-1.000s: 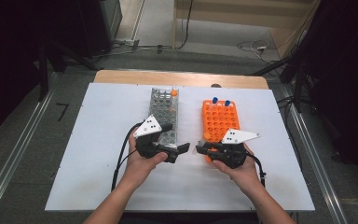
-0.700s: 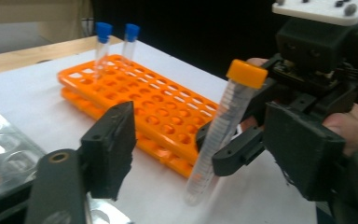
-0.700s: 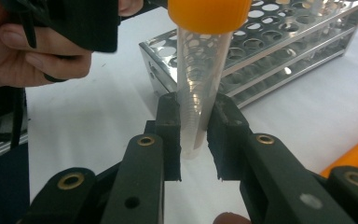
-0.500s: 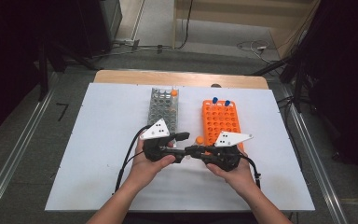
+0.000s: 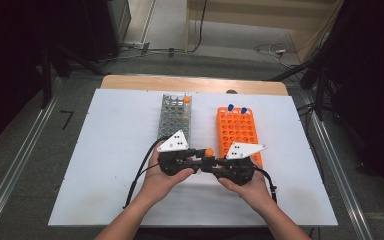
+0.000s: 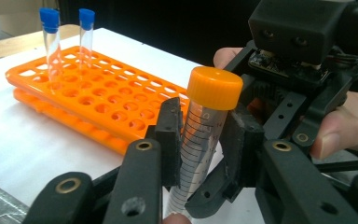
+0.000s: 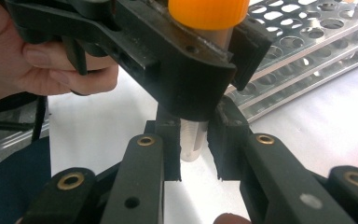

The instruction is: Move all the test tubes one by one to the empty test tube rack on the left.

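Left gripper point(image 5: 198, 159) and right gripper point(image 5: 211, 164), black jaws meeting tip to tip, both clamped on one tube point(image 6: 204, 140); left jaws just closed onto it.

Clear ribbed plastic cylinder, graduated in black, smooth orange screw cap; upright, above bare white table point(image 5: 105, 150) at centre. At 1 o'clock: orange perforated rack point(image 5: 237, 132) carrying two blue-capped tubes point(image 6: 51, 39). At 11 o'clock: grey metal rack point(image 5: 174, 117), one orange-capped tube in its far corner.

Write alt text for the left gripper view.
An orange-capped tube stands upright, clamped between the left gripper pads, whose jaws have just been closing on it. The right gripper faces it close by; behind, an orange rack holds two blue-capped tubes.
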Action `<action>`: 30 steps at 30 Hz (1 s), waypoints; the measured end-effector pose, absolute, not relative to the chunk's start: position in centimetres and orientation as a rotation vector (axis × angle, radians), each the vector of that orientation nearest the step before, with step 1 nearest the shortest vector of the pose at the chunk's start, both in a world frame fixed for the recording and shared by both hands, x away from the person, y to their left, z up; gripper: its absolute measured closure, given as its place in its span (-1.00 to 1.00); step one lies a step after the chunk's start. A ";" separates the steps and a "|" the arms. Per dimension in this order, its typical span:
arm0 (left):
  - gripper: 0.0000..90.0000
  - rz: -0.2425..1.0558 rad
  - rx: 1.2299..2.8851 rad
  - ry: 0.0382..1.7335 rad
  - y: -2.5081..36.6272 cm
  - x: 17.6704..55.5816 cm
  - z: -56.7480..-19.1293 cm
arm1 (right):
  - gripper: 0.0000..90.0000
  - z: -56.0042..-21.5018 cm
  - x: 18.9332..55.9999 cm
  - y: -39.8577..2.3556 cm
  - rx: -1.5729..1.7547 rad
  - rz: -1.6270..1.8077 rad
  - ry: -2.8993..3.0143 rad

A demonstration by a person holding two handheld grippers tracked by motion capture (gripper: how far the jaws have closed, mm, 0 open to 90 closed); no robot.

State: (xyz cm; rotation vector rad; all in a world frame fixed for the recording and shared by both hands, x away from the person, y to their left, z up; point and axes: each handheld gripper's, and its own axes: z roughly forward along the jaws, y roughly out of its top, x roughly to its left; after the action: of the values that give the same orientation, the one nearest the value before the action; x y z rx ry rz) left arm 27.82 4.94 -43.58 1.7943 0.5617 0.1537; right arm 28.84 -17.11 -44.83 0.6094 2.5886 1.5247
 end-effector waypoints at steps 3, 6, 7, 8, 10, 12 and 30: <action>0.64 0.175 1.791 0.562 5.0 27.8 -43.5 | 0.62 -44.8 28.9 -17.2 0.624 1.528 2.589; 0.67 0.195 1.782 0.564 5.1 27.8 -43.4 | 0.62 -44.8 28.9 -17.3 0.630 1.540 2.585; 0.67 0.195 1.779 0.564 5.2 27.8 -43.4 | 0.62 -44.7 29.0 -17.4 0.627 1.538 2.580; 0.67 0.195 1.779 0.564 5.2 27.8 -43.4 | 0.62 -44.7 29.0 -17.4 0.627 1.538 2.580; 0.67 0.192 1.773 0.563 5.3 27.9 -43.3 | 0.59 -44.6 28.9 -17.6 0.624 1.544 2.568; 0.67 0.205 1.764 0.575 5.4 28.1 -43.2 | 0.49 -44.6 29.0 -17.9 0.627 1.550 2.556; 0.67 0.282 1.694 0.679 8.3 30.7 -41.8 | -1.00 -44.4 29.0 -23.4 0.714 1.566 2.470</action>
State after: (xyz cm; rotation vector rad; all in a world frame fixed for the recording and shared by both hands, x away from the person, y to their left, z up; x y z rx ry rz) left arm 30.71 8.29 -41.82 1.6939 0.6791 0.2819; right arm 28.96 -23.44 -44.40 0.7141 2.4700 1.5659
